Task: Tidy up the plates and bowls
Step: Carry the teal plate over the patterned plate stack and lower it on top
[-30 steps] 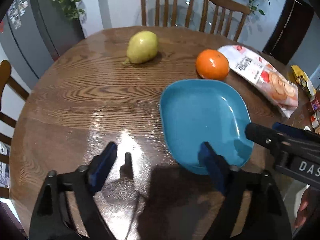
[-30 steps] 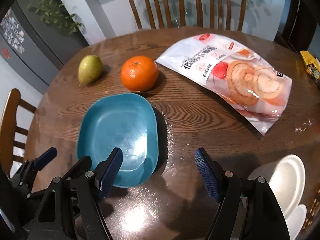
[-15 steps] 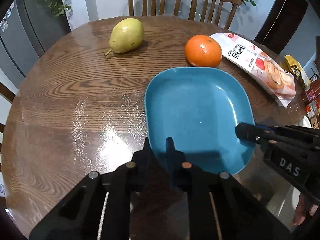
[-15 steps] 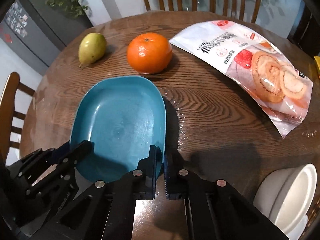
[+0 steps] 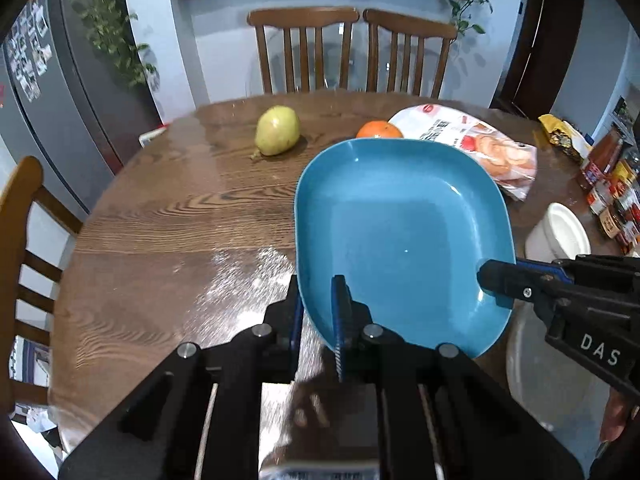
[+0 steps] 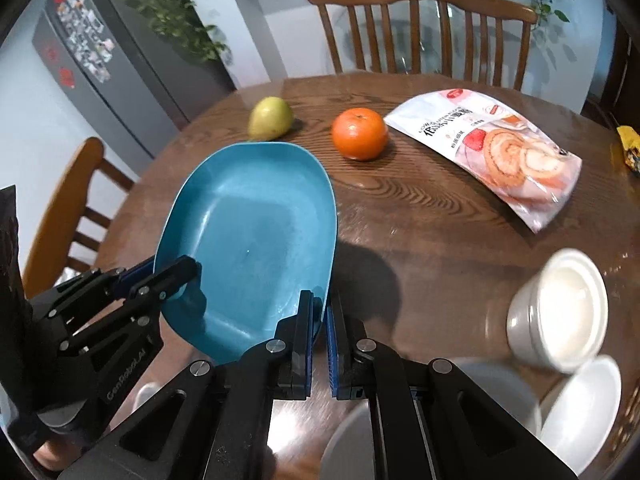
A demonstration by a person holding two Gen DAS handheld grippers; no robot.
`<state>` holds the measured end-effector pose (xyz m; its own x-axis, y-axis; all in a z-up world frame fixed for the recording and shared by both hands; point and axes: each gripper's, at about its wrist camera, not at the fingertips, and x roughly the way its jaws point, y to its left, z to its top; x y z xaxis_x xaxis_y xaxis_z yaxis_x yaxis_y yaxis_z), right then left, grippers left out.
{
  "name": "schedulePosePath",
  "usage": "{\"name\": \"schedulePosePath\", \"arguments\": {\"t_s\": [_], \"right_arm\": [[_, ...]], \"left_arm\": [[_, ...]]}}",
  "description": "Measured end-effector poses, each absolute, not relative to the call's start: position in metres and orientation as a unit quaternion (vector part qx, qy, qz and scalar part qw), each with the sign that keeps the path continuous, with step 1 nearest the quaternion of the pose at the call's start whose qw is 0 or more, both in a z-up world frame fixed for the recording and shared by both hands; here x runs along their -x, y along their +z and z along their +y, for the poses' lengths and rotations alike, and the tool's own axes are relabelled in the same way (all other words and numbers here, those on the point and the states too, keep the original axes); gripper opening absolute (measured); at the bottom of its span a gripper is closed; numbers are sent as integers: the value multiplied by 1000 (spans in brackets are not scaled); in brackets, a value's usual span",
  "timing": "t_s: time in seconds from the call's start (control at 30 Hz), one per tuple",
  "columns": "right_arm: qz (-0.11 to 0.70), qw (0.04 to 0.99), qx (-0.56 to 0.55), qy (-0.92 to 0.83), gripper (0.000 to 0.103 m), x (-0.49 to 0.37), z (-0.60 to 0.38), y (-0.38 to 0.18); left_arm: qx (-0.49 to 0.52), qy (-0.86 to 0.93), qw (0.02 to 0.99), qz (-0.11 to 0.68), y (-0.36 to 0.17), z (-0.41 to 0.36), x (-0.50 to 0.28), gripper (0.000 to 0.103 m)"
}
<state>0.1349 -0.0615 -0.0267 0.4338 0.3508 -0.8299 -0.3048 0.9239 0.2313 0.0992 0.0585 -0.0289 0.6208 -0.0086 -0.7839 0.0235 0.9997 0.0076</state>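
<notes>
Teal plastic, held by two tools at once: the blue plate [image 5: 404, 236] hangs clear of the wooden table [image 5: 180, 220], its far edge tipped upward, as a person carries it between a pair of hand-held clamps. The left tool [image 5: 318, 312] is clenched on the plate's near rim, one pad above and one below; the right tool [image 6: 319, 334] is clenched on the rim at the plate's other near corner. Beyond the plate's far edge lie a pear [image 5: 277, 130], an orange [image 6: 359, 133] and a snack bag [image 6: 492, 148], none of them part of the job. Off to the right tool's right stands a white bowl [image 6: 560, 312], with a second white dish [image 6: 584, 404] just in front of it; directly beneath that tool the pale rim of what looks like a grey plate [image 6: 496, 388] shows, blurred. Judged from this, the sorting is at an early-to-middle stage: the plate has been lifted but not yet set down, and the white crockery to the right seems the likely gathering place. What remains is to lower the plate onto or beside that pile and release both tools.
</notes>
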Motion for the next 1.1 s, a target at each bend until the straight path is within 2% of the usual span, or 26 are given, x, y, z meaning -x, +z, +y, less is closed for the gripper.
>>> {"name": "schedulePosePath", "arguments": {"t_s": [0.53,1.1], "right_arm": [[469,853,-48,225,9,-32,-64,-5],[516,819,-30,249,10,14,-34,-46]], "left_arm": [[-28,-12,918,396,-2,60,-7,11],[-25,15,891,453,-44,80,37,11]]}}
